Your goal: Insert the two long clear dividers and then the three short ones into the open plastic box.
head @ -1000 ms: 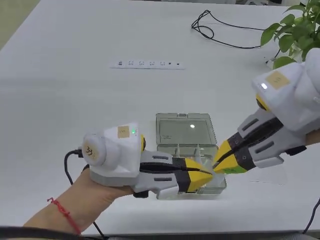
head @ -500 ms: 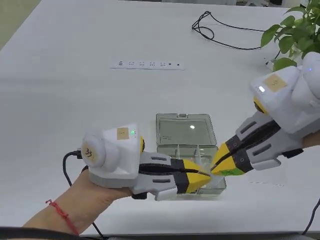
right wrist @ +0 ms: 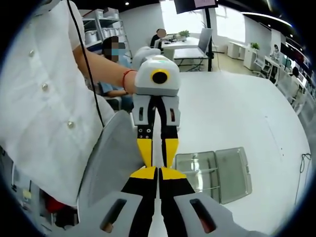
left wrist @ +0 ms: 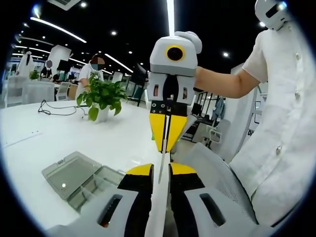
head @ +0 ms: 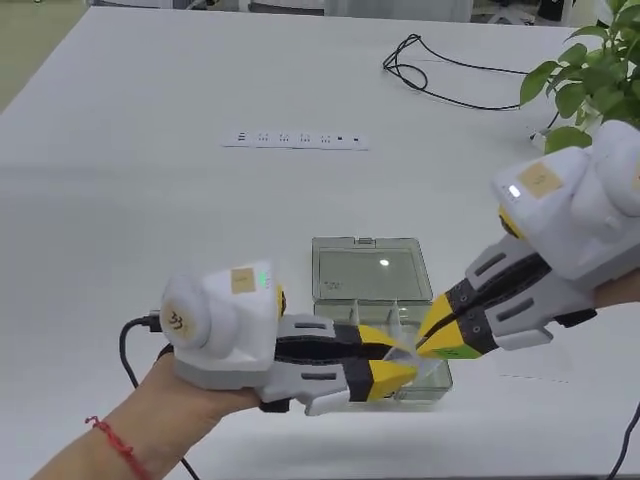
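At the lower left of the head view, the left hand-held gripper (head: 400, 368) reaches toward the centre with its yellow-tipped jaws pinched nearly closed on one end of a thin clear plastic divider (head: 416, 351). From the right of the frame the right hand-held gripper (head: 428, 338) slants down to meet it, its jaws likewise closed on the other end. In the left gripper view the divider (left wrist: 161, 157) shows edge-on as a fine upright line running from the facing jaws into this gripper's own. Holding it at both ends probably keeps the flimsy strip straight and upright, so that it can be lowered squarely into its slots. Whether it is a long or a short piece, I cannot tell.

Just below the tips, at lower centre, the open clear plastic box (head: 324, 300) sits on the white worktop (head: 150, 200), its hinged lid (head: 370, 265) lying flat behind it. In the right gripper view, some clear dividers already stand in the box (right wrist: 197, 174) and split it into compartments; their number is hard to make out. The compartments look empty.
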The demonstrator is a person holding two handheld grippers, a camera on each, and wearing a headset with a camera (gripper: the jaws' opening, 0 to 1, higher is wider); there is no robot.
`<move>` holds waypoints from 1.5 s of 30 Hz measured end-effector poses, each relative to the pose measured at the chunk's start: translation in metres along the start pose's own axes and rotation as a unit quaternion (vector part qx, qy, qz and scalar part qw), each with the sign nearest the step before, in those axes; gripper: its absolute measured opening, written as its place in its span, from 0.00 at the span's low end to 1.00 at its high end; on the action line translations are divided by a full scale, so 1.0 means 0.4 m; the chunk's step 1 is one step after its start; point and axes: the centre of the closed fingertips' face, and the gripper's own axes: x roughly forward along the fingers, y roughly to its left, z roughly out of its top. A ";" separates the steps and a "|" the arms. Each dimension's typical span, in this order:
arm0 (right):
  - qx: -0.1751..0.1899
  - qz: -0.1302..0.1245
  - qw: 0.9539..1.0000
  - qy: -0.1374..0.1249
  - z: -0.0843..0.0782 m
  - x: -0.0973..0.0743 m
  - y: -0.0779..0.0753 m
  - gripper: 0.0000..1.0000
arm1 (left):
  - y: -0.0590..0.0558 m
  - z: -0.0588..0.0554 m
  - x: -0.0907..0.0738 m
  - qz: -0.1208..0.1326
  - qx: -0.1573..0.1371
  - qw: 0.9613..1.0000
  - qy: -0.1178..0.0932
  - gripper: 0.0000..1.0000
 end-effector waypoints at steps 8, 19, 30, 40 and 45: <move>0.001 -0.012 1.000 -0.001 -0.006 -0.004 -0.019 0.03 | 0.026 -0.009 -0.019 0.025 -0.001 1.000 0.005 0.16; -0.001 -0.030 1.000 -0.003 -0.002 0.000 -0.045 0.03 | 0.073 -0.033 -0.053 0.070 -0.004 0.997 0.021 0.33; -0.004 -0.043 0.999 -0.004 0.012 0.020 -0.080 0.03 | 0.115 -0.071 -0.093 0.109 0.002 0.993 0.051 0.57; -0.005 -0.051 0.999 -0.003 0.022 0.050 -0.122 0.03 | 0.134 -0.109 -0.117 0.123 0.022 0.989 0.081 0.74; -0.006 -0.055 0.998 -0.001 0.021 0.068 -0.150 0.03 | 0.140 -0.127 -0.121 0.126 0.023 0.987 0.092 0.82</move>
